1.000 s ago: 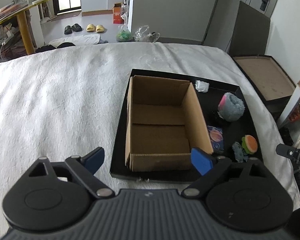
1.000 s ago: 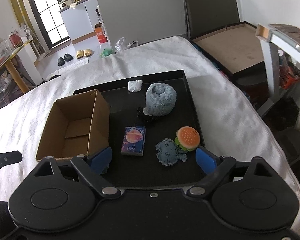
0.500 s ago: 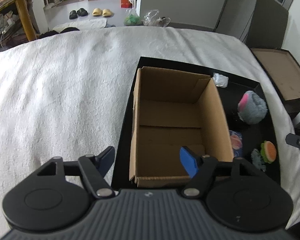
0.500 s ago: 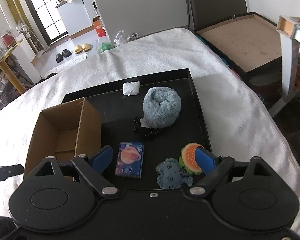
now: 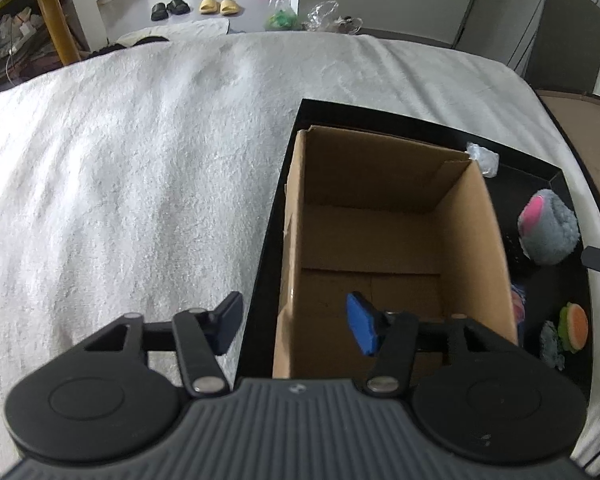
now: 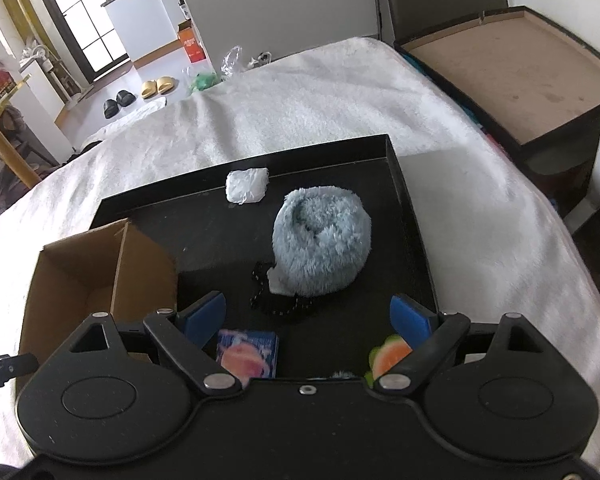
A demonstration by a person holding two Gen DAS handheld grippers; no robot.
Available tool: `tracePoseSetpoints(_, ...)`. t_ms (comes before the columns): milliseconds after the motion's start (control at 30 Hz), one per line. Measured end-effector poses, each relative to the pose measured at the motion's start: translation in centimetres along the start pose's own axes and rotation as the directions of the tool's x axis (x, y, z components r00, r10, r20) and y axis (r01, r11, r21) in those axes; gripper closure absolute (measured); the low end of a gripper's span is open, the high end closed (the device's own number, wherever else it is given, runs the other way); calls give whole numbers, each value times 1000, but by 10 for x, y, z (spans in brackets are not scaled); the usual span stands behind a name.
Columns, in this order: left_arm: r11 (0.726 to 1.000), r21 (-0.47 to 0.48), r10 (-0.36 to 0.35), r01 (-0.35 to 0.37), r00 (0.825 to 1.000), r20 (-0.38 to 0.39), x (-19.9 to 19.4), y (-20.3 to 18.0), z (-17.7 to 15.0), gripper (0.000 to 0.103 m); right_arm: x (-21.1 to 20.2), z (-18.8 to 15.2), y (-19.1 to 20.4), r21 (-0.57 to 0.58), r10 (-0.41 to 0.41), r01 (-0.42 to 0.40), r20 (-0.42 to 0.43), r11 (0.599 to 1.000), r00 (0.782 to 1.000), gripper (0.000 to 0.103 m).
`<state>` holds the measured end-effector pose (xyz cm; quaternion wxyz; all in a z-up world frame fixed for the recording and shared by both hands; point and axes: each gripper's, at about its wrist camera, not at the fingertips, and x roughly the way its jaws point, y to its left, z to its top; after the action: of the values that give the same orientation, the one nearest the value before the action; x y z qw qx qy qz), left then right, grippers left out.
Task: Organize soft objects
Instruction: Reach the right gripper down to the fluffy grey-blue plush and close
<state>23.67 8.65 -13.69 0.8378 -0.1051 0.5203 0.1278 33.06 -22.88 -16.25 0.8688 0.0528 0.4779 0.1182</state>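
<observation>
I am working over a bed (image 5: 140,168) spread with a white fleecy cover, and on it sits a black tray (image 6: 414,216) that carries everything I need. The biggest thing on the tray is an open cardboard box (image 5: 380,216), standing at the tray's left side and, as far as I can see, with nothing in it yet. To its right lies a fluffy grey ball (image 6: 322,240), with a black beaded string (image 6: 276,304) touching its near edge. Nearer to me are a small printed packet (image 6: 248,354), a burger toy (image 6: 388,358) and a little grey-blue plush (image 5: 550,340); a white crumpled wad (image 6: 247,185) rests by the tray's far wall.

My left gripper (image 5: 296,322) hangs above the box's near left wall, jaws wide and holding nothing. My right gripper (image 6: 308,318) hovers low over the near part of the tray, jaws also wide and empty, with the packet and burger toy just beneath them.

I judge this to be the very start: picking the first soft thing. Next I would lower the right gripper onto the burger toy or the grey ball, close gently, then carry it left over the box wall.
</observation>
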Motion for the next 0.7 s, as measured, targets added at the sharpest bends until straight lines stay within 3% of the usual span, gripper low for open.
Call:
tracePoseSetpoints(167,1000,-4,10,-10,1000,-18,19,1,7,73,29,5,-1,-2,-5,5,-8,1000,1000,15)
tracePoseSetpoints(233,1000,-8,11,-12,1000,-27,25,2,9,86,40,5,-4,9,2,-2,-3,1000,1000,15)
tracePoseSetpoints(300,1000,-11,16,-16,999,-41,33,2,11,91,53,5,-6,17,5,-5,-10,1000,1000,15)
tracePoseSetpoints(467,1000,-2,26,-26,999,-48,42,1,17,95,74,8,-8,0,-17,17,-22,1000,1000,13)
tracePoseSetpoints(700,1000,-6,14,-15,999,-51,45,3,21,94,81,17,-12,1,-34,34,28,999,999,11)
